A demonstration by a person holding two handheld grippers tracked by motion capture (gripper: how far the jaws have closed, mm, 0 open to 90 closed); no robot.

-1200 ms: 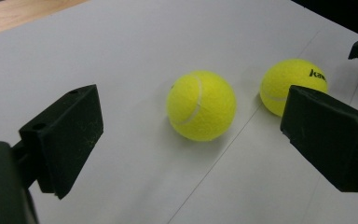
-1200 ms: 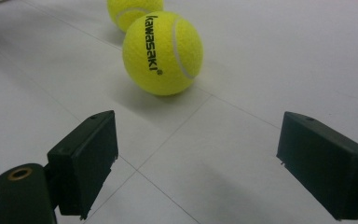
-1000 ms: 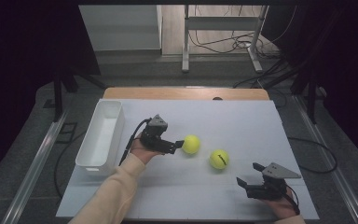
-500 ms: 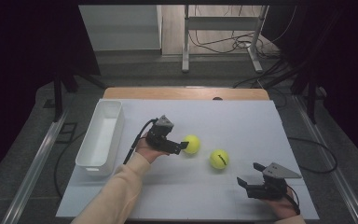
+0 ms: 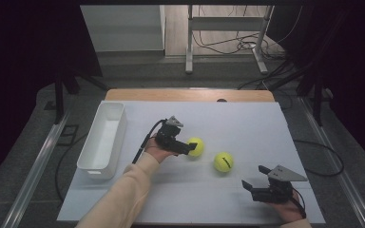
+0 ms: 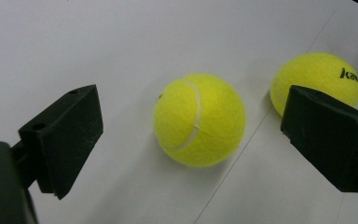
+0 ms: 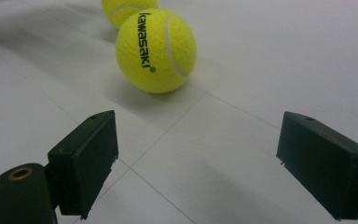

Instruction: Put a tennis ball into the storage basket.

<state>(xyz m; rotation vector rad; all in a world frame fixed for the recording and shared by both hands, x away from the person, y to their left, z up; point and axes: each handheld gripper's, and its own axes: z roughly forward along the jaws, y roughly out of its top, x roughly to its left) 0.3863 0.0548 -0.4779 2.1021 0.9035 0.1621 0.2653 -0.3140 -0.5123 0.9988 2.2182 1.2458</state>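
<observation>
White sheeting covers the counter [image 5: 266,123], with a dark floor and cables beyond its far edge. On it the left gripper [image 5: 186,147] has its fingers [image 6: 65,135] spread wide, one on each side of the nearer tennis ball [image 5: 196,147]; from the left gripper view the ball sits between them with a gap on both sides, so nothing is pinched. A second tennis ball [image 5: 223,162] lies just beside the first, toward the person's right, and is partly hidden behind the right-hand finger in the left gripper view, its black lettering cut off there. The right gripper [image 5: 250,188] rests near the counter's front right corner, well apart from both balls, its fingers [image 7: 86,158] also spread wide and holding nothing; its own view looks across bare counter to the lettered ball. A white bin [image 5: 91,159] stands along the counter's left side, apart from the left hand. A pale sleeve [image 5: 123,199] comes in from the bottom edge.
</observation>
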